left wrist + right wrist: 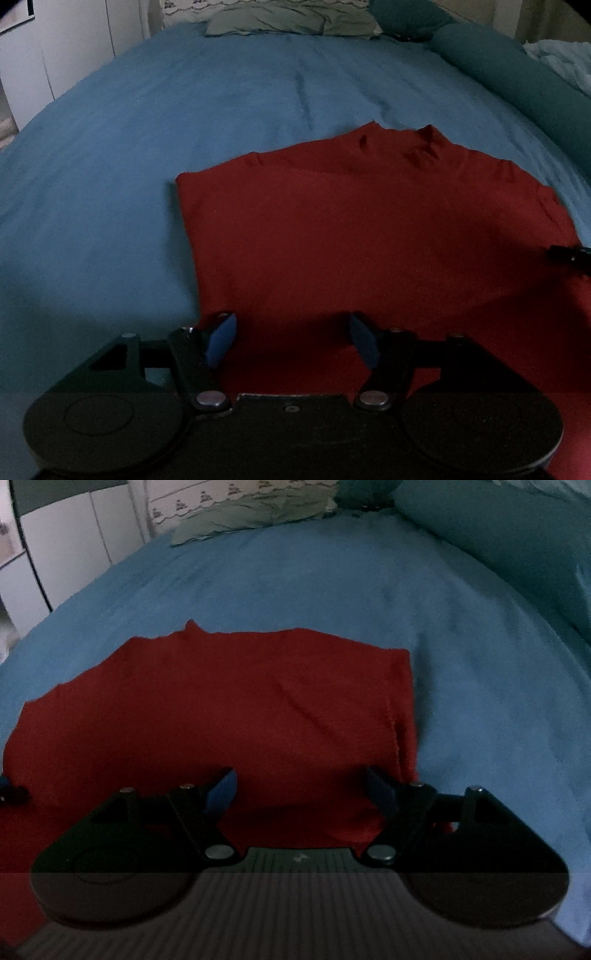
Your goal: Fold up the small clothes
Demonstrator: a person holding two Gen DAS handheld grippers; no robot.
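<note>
A red garment [351, 229] lies folded flat on the blue bedsheet [147, 129], its left edge straight and its far edge wavy. My left gripper [290, 321] hovers open over the garment's near left part, with only cloth below the blue pads [221, 339]. In the right wrist view the same red garment [221, 709] shows a seamed right edge. My right gripper [301, 775] stands wide open above the near right corner, gripping nothing. A dark bit of each gripper shows at the edge of the other's view.
A pale green pillow [288, 18] and a teal bolster [498, 66] lie at the head and right side of the bed. White cupboard doors [55, 48] stand beyond the bed's left edge. The blue bedsheet [461, 664] stretches on around the garment.
</note>
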